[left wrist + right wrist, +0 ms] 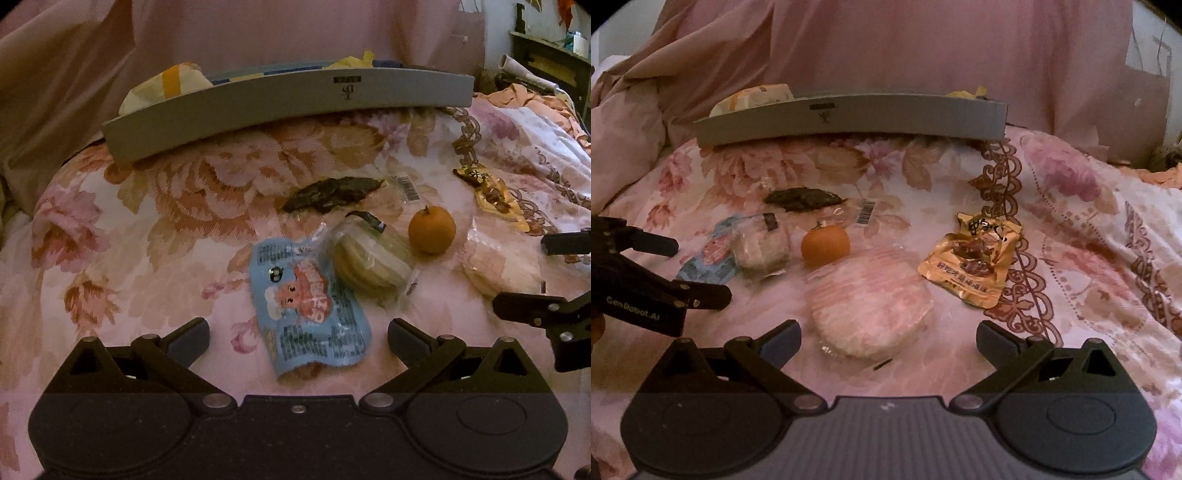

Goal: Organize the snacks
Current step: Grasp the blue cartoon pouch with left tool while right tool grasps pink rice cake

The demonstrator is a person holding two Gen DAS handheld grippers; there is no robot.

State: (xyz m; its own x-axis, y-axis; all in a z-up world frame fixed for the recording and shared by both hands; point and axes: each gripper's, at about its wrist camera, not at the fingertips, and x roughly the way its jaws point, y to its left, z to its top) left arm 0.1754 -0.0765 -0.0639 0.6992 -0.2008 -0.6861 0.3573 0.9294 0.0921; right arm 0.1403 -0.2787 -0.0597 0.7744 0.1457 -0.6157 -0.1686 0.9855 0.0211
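- Left gripper (298, 334): fingers spread wide apart, nothing between them, hovering low over the flowered bedspread (92, 229).
- Just ahead of its fingers: blue snack pouch (310, 306) lying flat, far corner touching a clear-wrapped stack of pale biscuits (371, 258).
- Beyond the biscuits, slightly right: orange (431, 229), upright on the cloth; farther ahead, a dark snack in clear wrap (332, 197).
- Right gripper (888, 334): fingers likewise held wide apart and empty.
- Directly ahead, reaching between its fingers: round pink cracker in clear wrap (870, 301), far edge near the orange (825, 243).
- Ahead and right: yellow snack packet (975, 260), apart from the cracker.
- Far ahead of both grippers: grey tray (849, 120) at the back of the bedspread, with packets showing above its rim.
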